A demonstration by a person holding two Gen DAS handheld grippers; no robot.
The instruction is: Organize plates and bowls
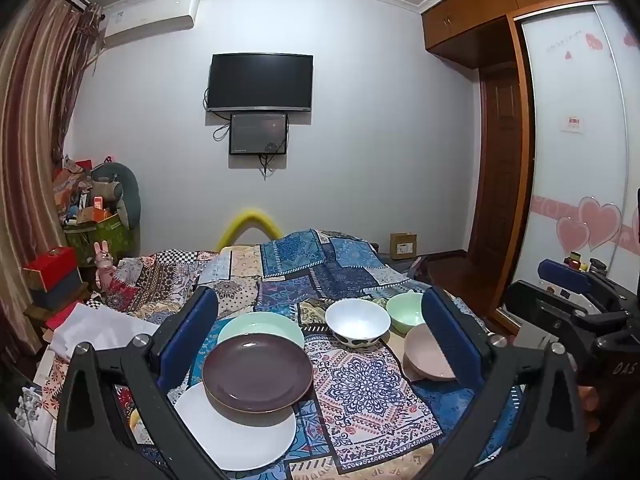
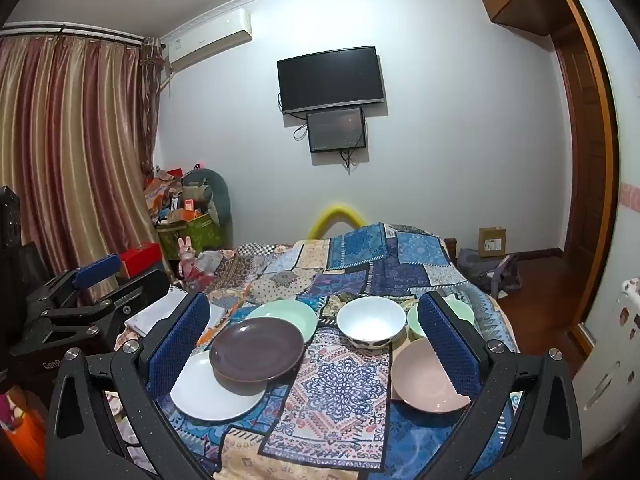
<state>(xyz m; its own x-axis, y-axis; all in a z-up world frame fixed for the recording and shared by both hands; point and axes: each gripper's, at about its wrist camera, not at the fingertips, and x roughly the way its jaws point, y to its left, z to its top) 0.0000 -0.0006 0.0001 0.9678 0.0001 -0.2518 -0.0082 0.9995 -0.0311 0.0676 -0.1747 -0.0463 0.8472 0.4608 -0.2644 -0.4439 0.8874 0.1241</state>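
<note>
Surface: bed [image 1: 280,280], patchwork quilt [image 2: 340,392] | Room: wall TV [image 1: 260,82], striped curtains [image 2: 68,152], wardrobe [image 1: 576,120] | left claw [image 1: 320,344] released, empty | right claw [image 2: 316,344] released, empty

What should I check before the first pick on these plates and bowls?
1. Left tongs open, nothing held: ok.
2. Right tongs open, nothing held: ok.
3. Purple plate lying flat: not ok, it overlaps the white plate and green plate.
4. White bowl upright, clear of the plates: ok.
5. Pink bowl rim reachable: ok.
6. Green bowl fully visible: not ok, partly hidden.
</note>
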